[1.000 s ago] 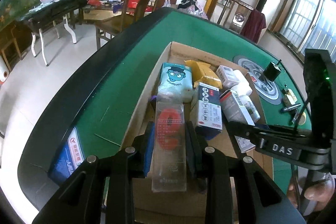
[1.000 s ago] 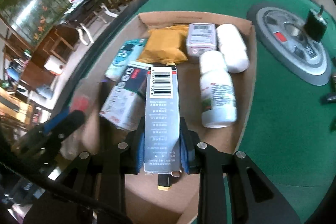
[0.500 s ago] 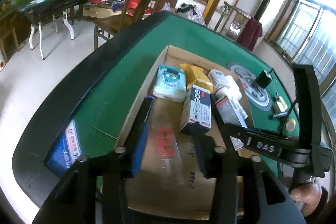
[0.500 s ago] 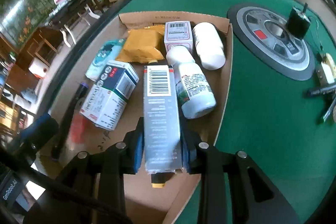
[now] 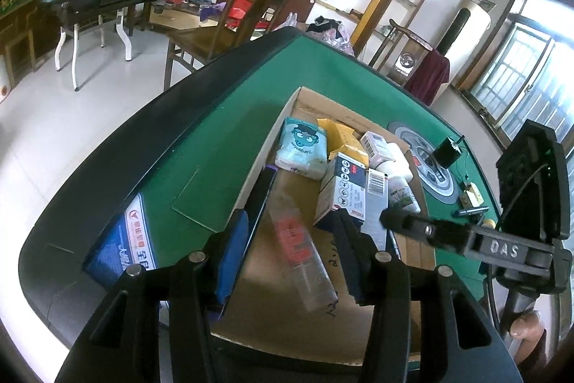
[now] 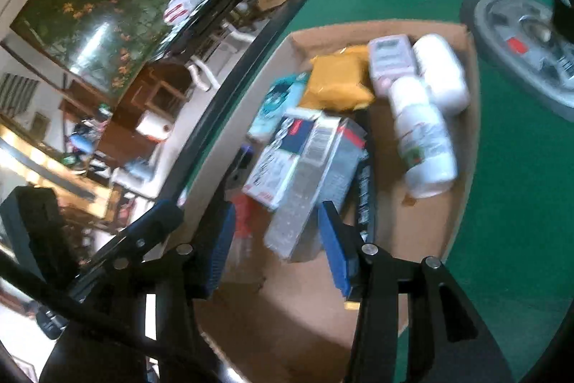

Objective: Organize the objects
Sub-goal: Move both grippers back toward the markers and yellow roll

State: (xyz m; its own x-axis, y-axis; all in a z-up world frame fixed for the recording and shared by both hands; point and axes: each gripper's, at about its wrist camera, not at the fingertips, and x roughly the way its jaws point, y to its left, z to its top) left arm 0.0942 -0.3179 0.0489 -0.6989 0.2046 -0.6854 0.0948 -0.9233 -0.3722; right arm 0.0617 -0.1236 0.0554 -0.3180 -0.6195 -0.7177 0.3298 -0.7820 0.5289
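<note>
Release step: we are holding the left gripper [image 5: 290, 253] apart over the clear red-labelled box [image 5: 303, 257], lying free in the cardboard tray [image 5: 283, 117]. Right gripper [image 6: 276, 246], jaws just opening, is freeing the grey barcoded carton [image 6: 308, 189]. Next, we judge: withdrawing both.

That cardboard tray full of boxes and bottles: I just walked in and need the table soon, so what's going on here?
A person is sorting small items into the cardboard tray on the green table, using handheld tongs in each hand. Both tongs have just been opening. The left tongs stand open around a clear box with a red label, which lies on the tray floor. The right tongs stand open around a long grey barcode box, which leans on the other boxes.
</note>
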